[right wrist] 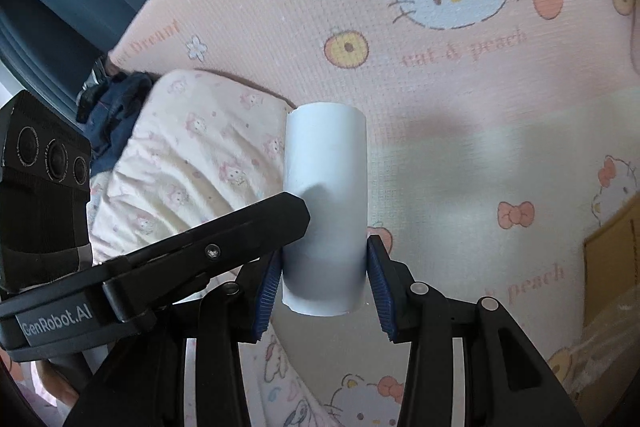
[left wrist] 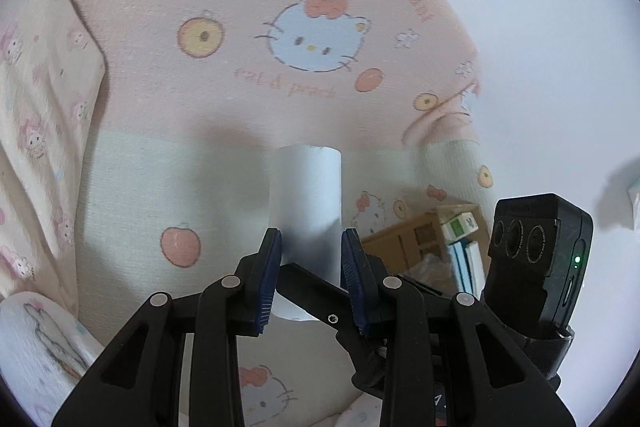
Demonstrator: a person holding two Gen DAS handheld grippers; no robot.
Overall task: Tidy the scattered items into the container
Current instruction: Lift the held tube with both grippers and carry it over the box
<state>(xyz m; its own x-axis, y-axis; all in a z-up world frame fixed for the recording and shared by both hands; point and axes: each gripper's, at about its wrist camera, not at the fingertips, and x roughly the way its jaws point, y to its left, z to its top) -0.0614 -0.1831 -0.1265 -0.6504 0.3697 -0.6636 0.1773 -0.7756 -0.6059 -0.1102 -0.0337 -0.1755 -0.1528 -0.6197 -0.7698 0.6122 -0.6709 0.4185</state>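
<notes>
Blue pads of right gripper [right wrist: 324,283] pinch a white tube [right wrist: 325,203] at its lower half; tube stands upright between them, off the bedding, w/ its open top edge pointing away from the cam. Left gripper's black finger crosses in from the left in the right wrist view and its tip lies against the tube's side. From the left wrist view, left gripper [left wrist: 311,259] also has the tube [left wrist: 306,187] between its pads, both pads against the tube's sides, so it's pinched by both grippers at once. Right gripper's camera block [left wrist: 540,259] sits just right of it.

Below and beyond: pink cat-and-peach sheet [right wrist: 280,7] w/ a pale green band nearer, and a cream pillow [right wrist: 192,155] to the left. Cardboard box [left wrist: 416,239] sits on the sheet to the right, boxed items standing in it. Dark clothing [right wrist: 116,99] lies past the pillow at the sheet's edge.
</notes>
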